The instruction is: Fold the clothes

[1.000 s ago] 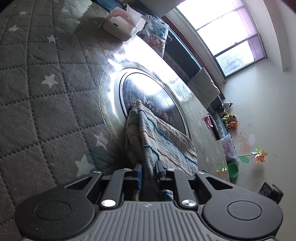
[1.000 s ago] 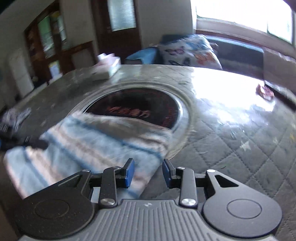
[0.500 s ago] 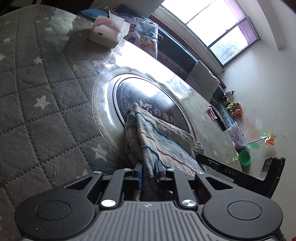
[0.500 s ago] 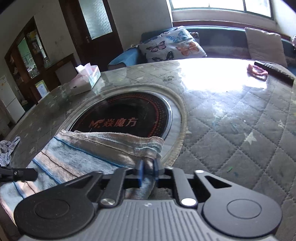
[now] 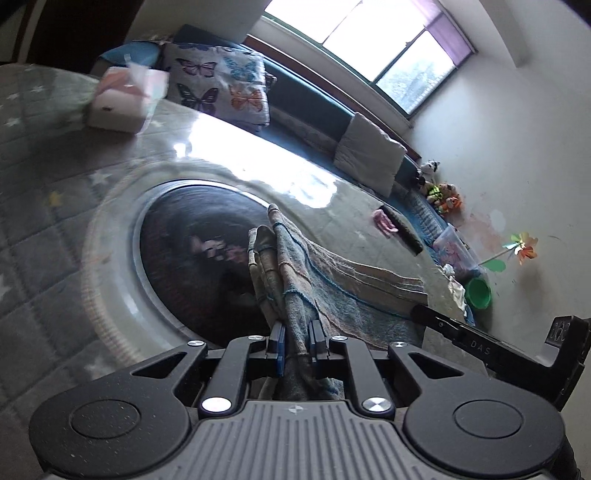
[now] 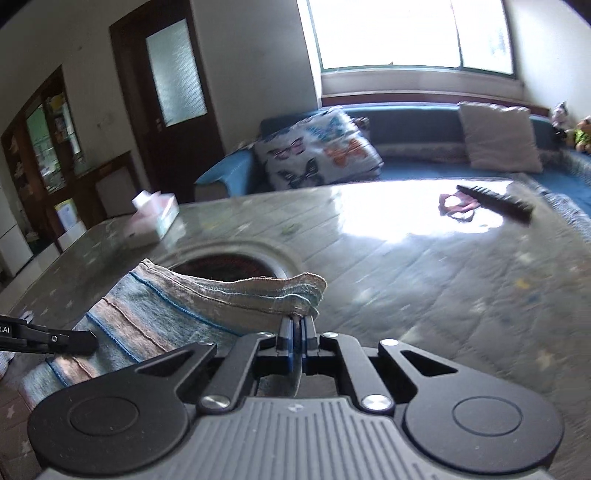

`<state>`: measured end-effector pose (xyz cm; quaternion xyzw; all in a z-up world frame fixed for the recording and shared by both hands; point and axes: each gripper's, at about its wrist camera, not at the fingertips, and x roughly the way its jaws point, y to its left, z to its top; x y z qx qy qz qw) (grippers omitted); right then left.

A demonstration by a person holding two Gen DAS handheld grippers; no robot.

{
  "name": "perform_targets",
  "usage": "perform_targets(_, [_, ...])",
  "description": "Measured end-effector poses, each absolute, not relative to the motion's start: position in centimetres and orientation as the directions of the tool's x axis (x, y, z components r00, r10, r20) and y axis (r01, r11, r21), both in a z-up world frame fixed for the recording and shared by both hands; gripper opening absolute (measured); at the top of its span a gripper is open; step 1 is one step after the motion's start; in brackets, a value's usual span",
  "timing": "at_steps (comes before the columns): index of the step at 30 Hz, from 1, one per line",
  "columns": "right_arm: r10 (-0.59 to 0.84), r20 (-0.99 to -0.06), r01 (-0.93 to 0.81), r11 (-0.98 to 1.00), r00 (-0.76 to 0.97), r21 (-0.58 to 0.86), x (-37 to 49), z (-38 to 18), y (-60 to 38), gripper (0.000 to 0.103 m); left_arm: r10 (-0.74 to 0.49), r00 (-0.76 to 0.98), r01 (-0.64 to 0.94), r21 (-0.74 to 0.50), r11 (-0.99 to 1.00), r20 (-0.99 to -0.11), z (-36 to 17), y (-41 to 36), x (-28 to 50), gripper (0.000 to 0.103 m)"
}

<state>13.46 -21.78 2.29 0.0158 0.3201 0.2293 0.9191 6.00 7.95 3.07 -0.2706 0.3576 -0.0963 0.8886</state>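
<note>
The left gripper point(image 5: 295, 341) and the right gripper point(image 6: 297, 341) each pinch the striped blue-and-beige woven cloth point(image 5: 332, 284). Only the left view shows the green plastic bucket point(image 5: 478, 293); only the right shows the dark wooden door point(image 6: 166, 92).

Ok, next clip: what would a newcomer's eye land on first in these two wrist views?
First, the striped towel stretched between the two grippers over the table's dark round inset: the left gripper pinches one bunched end, the right gripper is closed on a corner. Behind it, glare from the bright window washes across the quilted table cover, and the butterfly cushion stands out on the blue sofa.
</note>
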Motion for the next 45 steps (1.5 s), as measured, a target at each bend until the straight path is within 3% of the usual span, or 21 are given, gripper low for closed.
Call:
perform_targets(12, [0.280, -0.558, -0.269, 0.957, 0.781, 0.105, 19.0, 4.2, -29.3, 0.003, -0.428, 0.681, 0.106, -0.497, 0.861, -0.595, 4.2, -0.8, 15.4, 0.013])
perform_targets(32, [0.126, -0.611, -0.135, 0.990, 0.781, 0.032, 28.7, 0.2, -34.3, 0.003, -0.431, 0.600, 0.105, -0.468, 0.877, -0.674, 0.9, -7.6, 25.3, 0.014])
perform_targets(39, [0.136, -0.651, -0.116, 0.990, 0.747, 0.074, 29.0, -1.9, -34.8, 0.016, -0.422, 0.595, 0.095, -0.462, 0.882, -0.684, 0.2, -6.8, 25.7, 0.019])
perform_targets(45, [0.252, -0.633, -0.262, 0.962, 0.732, 0.081, 24.4, -0.4, -33.0, 0.019, -0.406, 0.628, 0.126, -0.428, 0.895, -0.664, 1.7, -6.2, 24.4, 0.017])
